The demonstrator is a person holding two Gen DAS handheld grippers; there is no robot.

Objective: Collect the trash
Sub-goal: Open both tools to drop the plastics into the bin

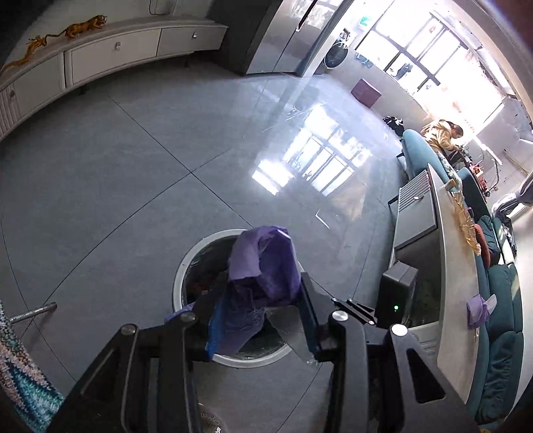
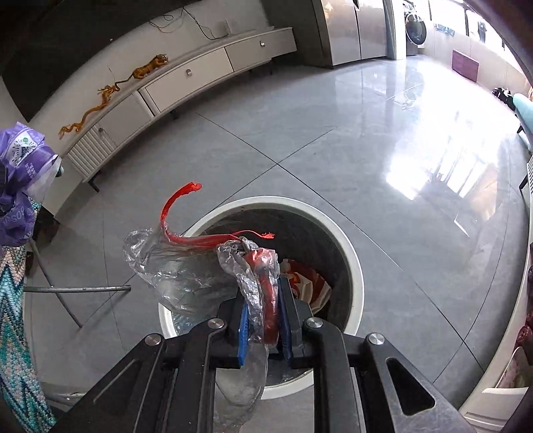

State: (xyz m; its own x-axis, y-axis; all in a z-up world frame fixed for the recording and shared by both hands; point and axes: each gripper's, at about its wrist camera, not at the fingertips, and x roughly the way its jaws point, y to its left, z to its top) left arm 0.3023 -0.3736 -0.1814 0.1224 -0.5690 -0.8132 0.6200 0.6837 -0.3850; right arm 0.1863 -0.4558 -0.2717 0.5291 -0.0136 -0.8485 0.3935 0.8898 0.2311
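A white-rimmed round bin stands on the grey tile floor, right under both grippers. In the left wrist view my left gripper is shut on a crumpled purple plastic bag that hangs over the bin's mouth. The same purple bag shows at the left edge of the right wrist view. My right gripper is shut on a clear plastic bag with a red drawstring, held above the bin's near rim. A red-and-white wrapper lies inside the bin.
A low white cabinet with a tiger figure runs along the far wall. Metal chair legs and a zigzag knit cloth are at the left. A grey table, a black box and a teal sofa are at the right, a person beyond.
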